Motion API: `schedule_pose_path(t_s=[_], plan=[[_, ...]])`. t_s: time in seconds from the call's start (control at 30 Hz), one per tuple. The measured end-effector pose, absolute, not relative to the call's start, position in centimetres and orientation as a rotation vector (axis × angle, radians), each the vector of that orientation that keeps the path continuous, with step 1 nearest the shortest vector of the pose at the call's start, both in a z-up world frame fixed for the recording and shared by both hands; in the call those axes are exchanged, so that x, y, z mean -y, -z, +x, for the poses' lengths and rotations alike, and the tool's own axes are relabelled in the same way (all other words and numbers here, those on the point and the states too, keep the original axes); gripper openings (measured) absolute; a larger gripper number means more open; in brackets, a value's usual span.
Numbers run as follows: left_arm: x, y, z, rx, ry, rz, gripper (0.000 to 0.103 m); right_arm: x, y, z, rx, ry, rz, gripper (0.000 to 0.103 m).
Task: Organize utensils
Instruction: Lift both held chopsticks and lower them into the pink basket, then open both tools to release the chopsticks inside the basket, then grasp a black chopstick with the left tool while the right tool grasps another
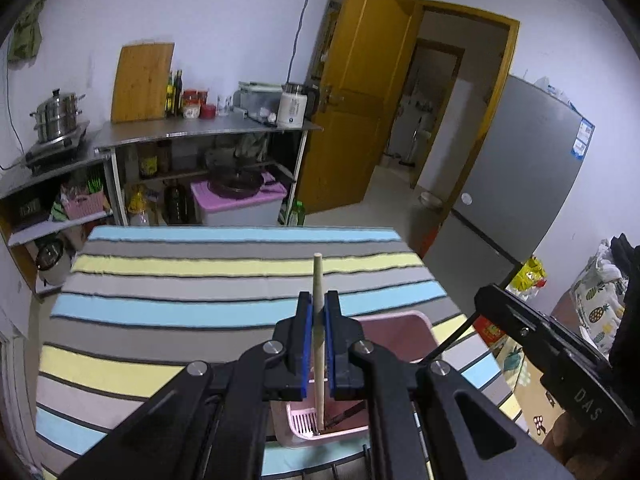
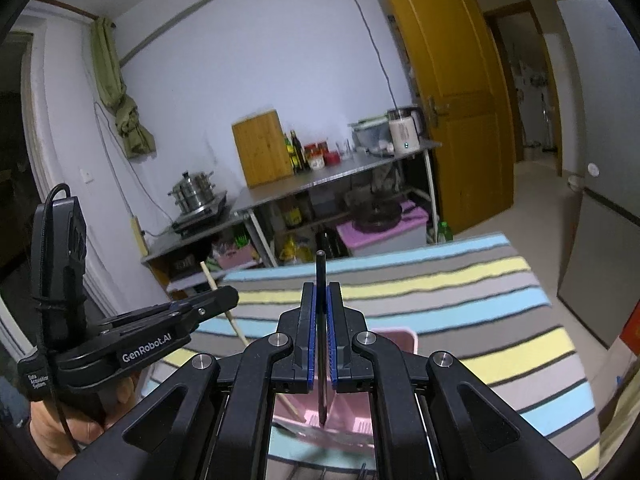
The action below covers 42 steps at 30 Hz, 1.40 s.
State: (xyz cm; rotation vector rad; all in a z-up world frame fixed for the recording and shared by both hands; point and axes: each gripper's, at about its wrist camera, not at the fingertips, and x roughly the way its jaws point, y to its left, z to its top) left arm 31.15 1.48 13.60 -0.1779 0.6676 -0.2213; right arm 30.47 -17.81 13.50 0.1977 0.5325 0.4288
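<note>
Left wrist view: my left tongs clamp a wooden chopstick upright, tip inside the pink basket directly below; right tongs likewise clamp a black chopstick.

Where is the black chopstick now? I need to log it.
In the right wrist view, the black chopstick stands clamped in the right gripper, its lower tip in the pink basket.

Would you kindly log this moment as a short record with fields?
surface: striped tablecloth
container: pink basket, near edge of the table
left gripper: shut on a wooden chopstick, lower tip in the basket
right gripper: shut on a black chopstick, lower tip in the basket
background: steel counter, open yellow door
</note>
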Motion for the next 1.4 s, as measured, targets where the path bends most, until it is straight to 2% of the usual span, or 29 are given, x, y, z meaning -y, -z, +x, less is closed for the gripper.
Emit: schedule_pose_path(t_s=[0.27, 0.33, 0.4, 0.47, 0.5, 0.9, 1.4], plan=[[-1.5, -11.3, 31.2, -0.697, 0.217, -0.179, 0.007, 18.0, -11.3, 30.9, -0.574, -0.441, 0.196, 0.005], [-1.7, -11.3, 31.0, -0.697, 0.217, -0.178, 0.013, 18.2, -11.3, 31.0, -0.582, -0.446, 0.197, 0.005], [-1.7, -11.5, 30.8, -0.691, 0.215, -0.181, 0.029, 18.2, -11.5, 30.8, -0.584, -0.441, 0.18, 0.006], [-1.8, -11.9, 30.2, -0.672, 0.214, -0.182, 0.031, 18.5, -12.0, 30.2, -0.569, -0.438, 0.17, 0.014], [-2.1, -12.2, 29.9, -0.664, 0.211, -0.182, 0.032, 18.5, -12.2, 30.0, -0.565, -0.439, 0.171, 0.015], [-2.2, -14.7, 22.7, -0.565, 0.2, -0.144, 0.033, 20.3, -13.9, 24.3, -0.51, -0.407, 0.149, 0.016], [-2.0, -11.0, 13.7, -0.568, 0.214, -0.127, 0.033, 22.6, -10.3, 16.0, -0.536, -0.368, 0.129, 0.016]])
